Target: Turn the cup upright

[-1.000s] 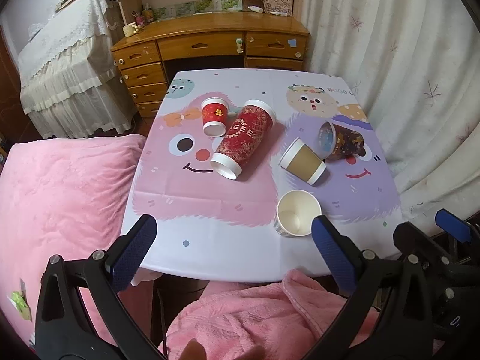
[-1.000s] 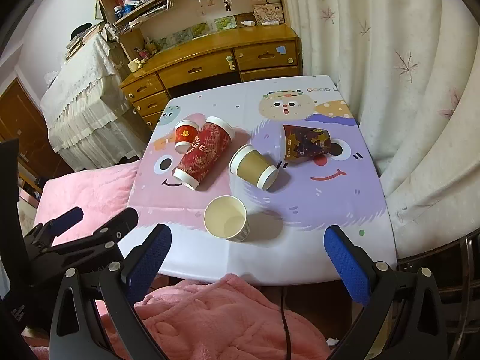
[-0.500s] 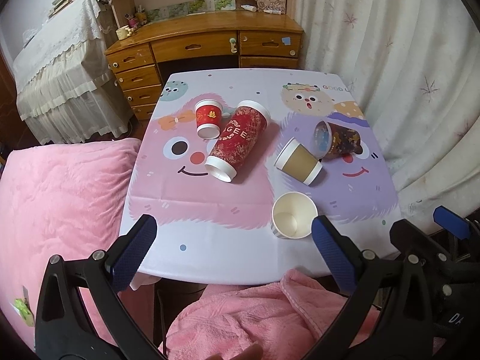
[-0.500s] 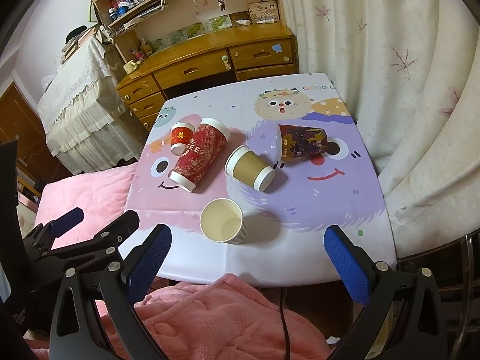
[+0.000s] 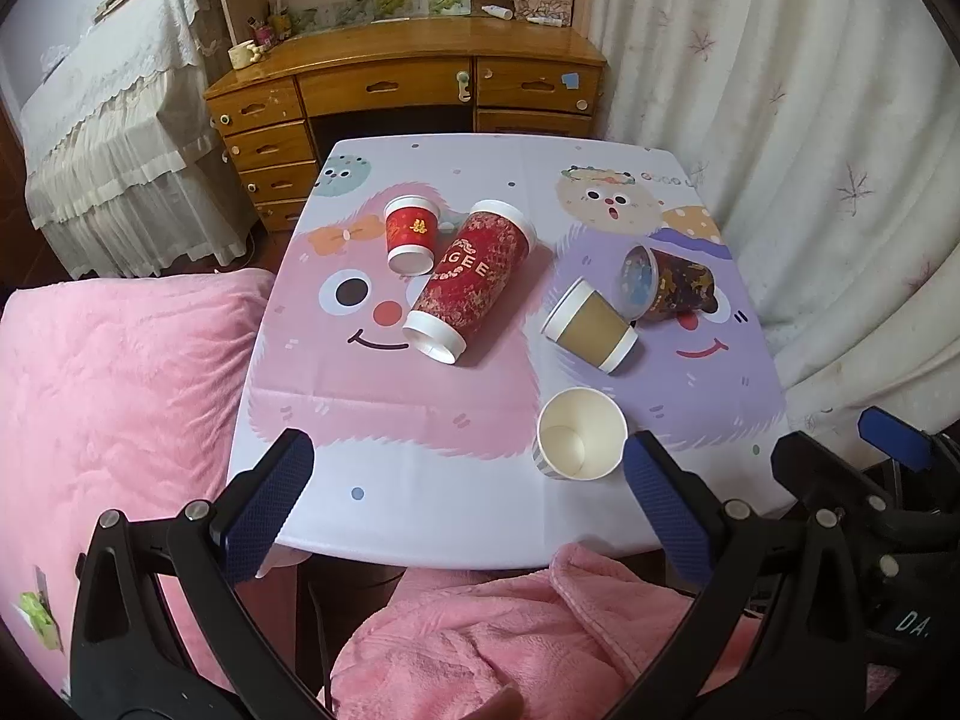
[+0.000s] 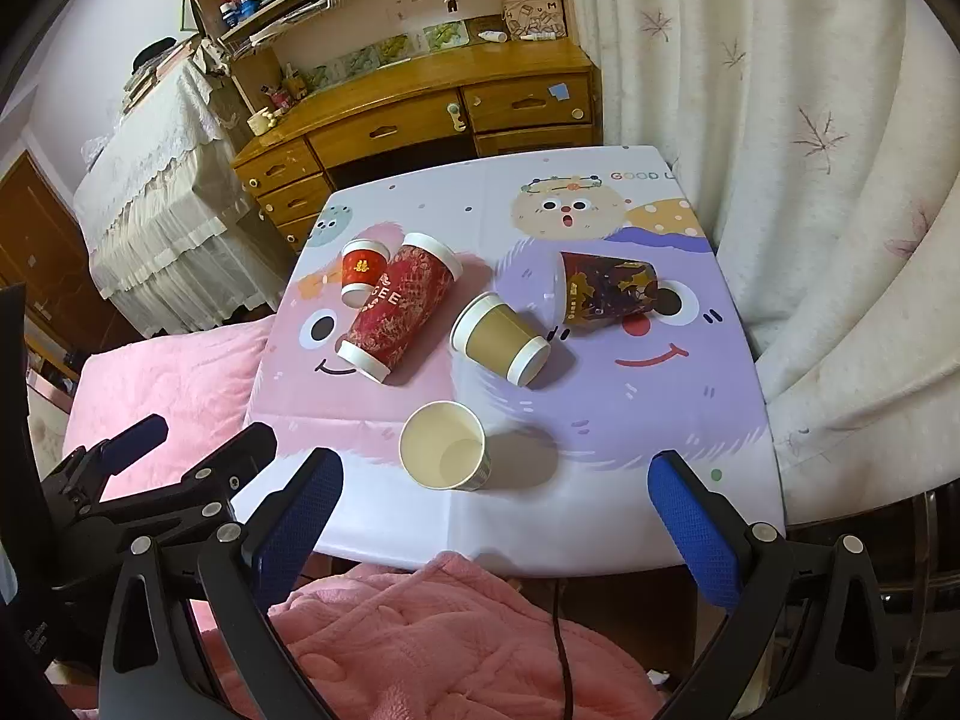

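Five cups lie on their sides on the counter: the small red cup, the tall red cup, the brown cup, the dark cup and the white cup, which is nearest with its mouth facing us, so none stands up and all the flipping is left. The left fingers and right fingers are spread wide, hold nothing, and hang over the near edge. Since half a second ago the cups have not moved; both cameras only shifted a little.
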